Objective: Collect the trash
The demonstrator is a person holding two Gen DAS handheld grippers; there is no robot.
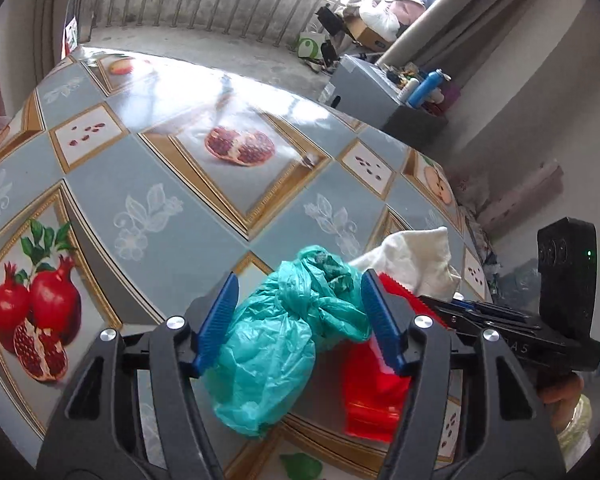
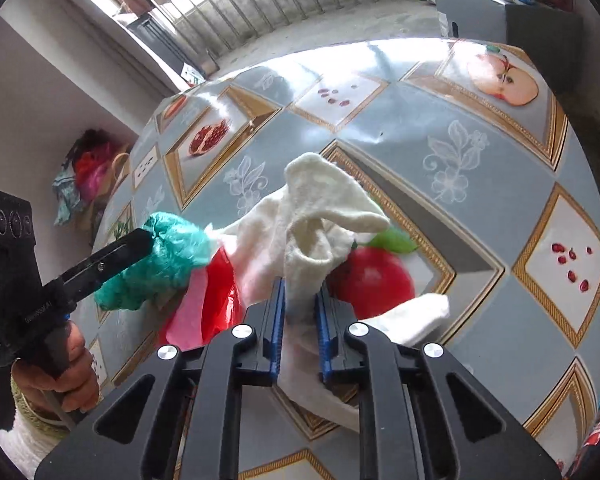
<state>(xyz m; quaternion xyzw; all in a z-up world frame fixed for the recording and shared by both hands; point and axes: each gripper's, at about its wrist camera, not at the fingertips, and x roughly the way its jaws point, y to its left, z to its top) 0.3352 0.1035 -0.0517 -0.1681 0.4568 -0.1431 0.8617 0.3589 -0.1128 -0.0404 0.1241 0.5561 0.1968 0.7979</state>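
Left gripper [image 1: 298, 322] spread wide, blue pads either side of a crumpled teal plastic bag [image 1: 276, 344] without visibly pressing it; bag lying on the fruit-print tablecloth [image 1: 180, 184], low at about 6 o'clock in the left wrist view. Red plastic bag [image 1: 370, 396] just beside it at 5 o'clock, partly tucked under the teal one and behind the right-hand pad. White cloth [image 1: 416, 258] bunched at 3 o'clock of the teal bag, touching it. Right gripper [image 2: 300, 312] pinching that white cloth [image 2: 312, 216], pads pressed onto a narrow fold, the rest standing up toward 12 o'clock and one end trailing onto the table at 4 o'clock. In the right wrist view, teal bag [image 2: 168, 260] at 9 o'clock against the left tool's fingers, red bag [image 2: 216, 292] below it at 8 o'clock.
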